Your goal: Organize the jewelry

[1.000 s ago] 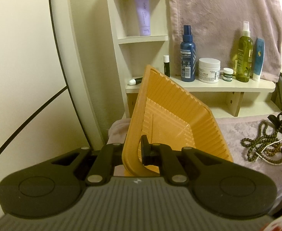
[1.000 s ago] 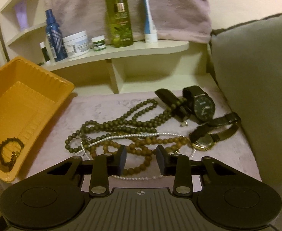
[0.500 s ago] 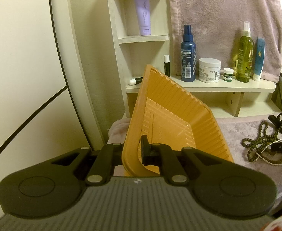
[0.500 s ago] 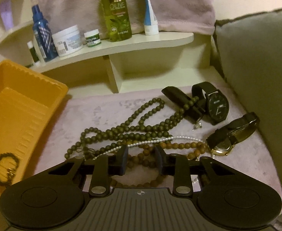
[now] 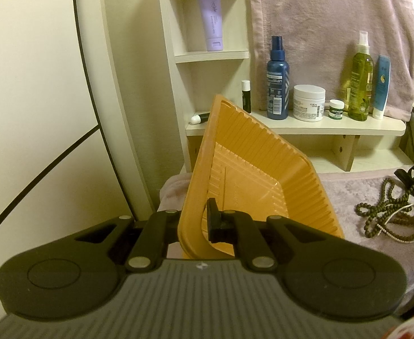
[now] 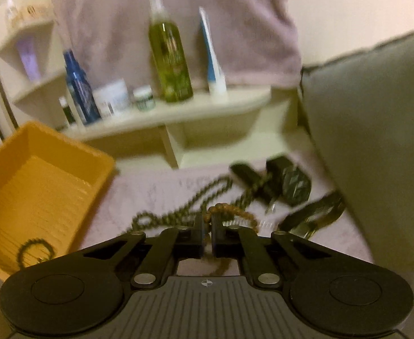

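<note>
Room first: my left gripper (image 5: 197,221) has the orange tray (image 5: 252,175) by its near rim, tray tipped up on that side, so its far corner pokes up in front of the shelf (image 5: 334,125) edge. Left of the tray is a cream wall w/ a dark curved line, tight on that side. Right of the tray the pinkish cloth (image 5: 342,197) is open till the bead pile (image 5: 388,214) at far right. Shelf holds a blue spray bottle (image 5: 277,84), white jar (image 5: 308,103) and green bottle (image 5: 359,84), all well clear of the tray.

Right view is blurred. Grey cushion (image 6: 376,141) walls off the right side, tray (image 6: 37,186) sits at left w/ a dark bead bracelet (image 6: 34,250) in its near corner. Between them, on the cloth: green bead strand (image 6: 195,200), black watch (image 6: 291,183) at far right, second watch (image 6: 314,220) nearer, beside the cushion.

Pose: left gripper level, jaws clamped on the tray rim, one finger inside, one outside. Right gripper (image 6: 207,230) low over the pile, pointing fwd, jaws nearly together w/ a brown bead strand (image 6: 232,210) pinched between the tips; its loop arcs up and right of the tips, the rest hangs below them.
</note>
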A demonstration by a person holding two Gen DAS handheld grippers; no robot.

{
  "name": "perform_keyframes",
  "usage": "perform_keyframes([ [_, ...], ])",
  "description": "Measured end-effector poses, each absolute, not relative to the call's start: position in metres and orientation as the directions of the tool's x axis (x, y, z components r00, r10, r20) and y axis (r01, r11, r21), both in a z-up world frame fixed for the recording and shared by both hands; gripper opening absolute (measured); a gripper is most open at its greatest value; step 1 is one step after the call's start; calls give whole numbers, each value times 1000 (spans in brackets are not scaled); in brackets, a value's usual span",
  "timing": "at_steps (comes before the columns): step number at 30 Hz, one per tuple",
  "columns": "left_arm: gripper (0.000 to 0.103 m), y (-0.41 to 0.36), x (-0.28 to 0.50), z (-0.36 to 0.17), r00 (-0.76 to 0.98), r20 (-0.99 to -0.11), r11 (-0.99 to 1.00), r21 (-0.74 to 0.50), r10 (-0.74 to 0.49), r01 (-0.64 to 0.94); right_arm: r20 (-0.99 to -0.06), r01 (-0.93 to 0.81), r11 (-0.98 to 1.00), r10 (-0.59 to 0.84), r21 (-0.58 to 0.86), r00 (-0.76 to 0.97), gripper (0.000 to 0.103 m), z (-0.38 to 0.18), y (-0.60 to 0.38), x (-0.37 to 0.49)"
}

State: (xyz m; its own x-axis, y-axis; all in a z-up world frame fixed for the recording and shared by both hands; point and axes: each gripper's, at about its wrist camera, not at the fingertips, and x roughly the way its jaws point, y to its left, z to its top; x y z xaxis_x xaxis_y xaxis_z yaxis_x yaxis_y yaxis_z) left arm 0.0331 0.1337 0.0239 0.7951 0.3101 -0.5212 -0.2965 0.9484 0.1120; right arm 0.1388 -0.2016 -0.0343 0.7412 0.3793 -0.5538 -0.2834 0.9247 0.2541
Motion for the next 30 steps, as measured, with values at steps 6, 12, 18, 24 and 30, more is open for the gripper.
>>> perform_keyframes([
  [6, 8, 134, 34, 24, 798, -518, 949, 106, 307, -296, -467, -322, 919, 394, 229, 792, 3, 9, -215, 131],
  [12, 8, 133, 34, 24, 802, -514, 950, 99, 303, -295, -415, -363, 911, 412, 195, 811, 0, 38, -214, 131],
  [18, 8, 132, 32, 27, 810, -507, 953, 91, 294, -289, -477, -377, 912, 407, 161, 779, 0, 20, -214, 137],
  [24, 8, 133, 32, 27, 811, -506, 953, 91, 293, -288, -614, -416, 901, 397, 119, 683, 8, -34, -206, 132],
  [30, 8, 133, 31, 27, 806, -512, 952, 89, 295, -293, -676, -432, 899, 359, 67, 643, 18, -73, -194, 128],
])
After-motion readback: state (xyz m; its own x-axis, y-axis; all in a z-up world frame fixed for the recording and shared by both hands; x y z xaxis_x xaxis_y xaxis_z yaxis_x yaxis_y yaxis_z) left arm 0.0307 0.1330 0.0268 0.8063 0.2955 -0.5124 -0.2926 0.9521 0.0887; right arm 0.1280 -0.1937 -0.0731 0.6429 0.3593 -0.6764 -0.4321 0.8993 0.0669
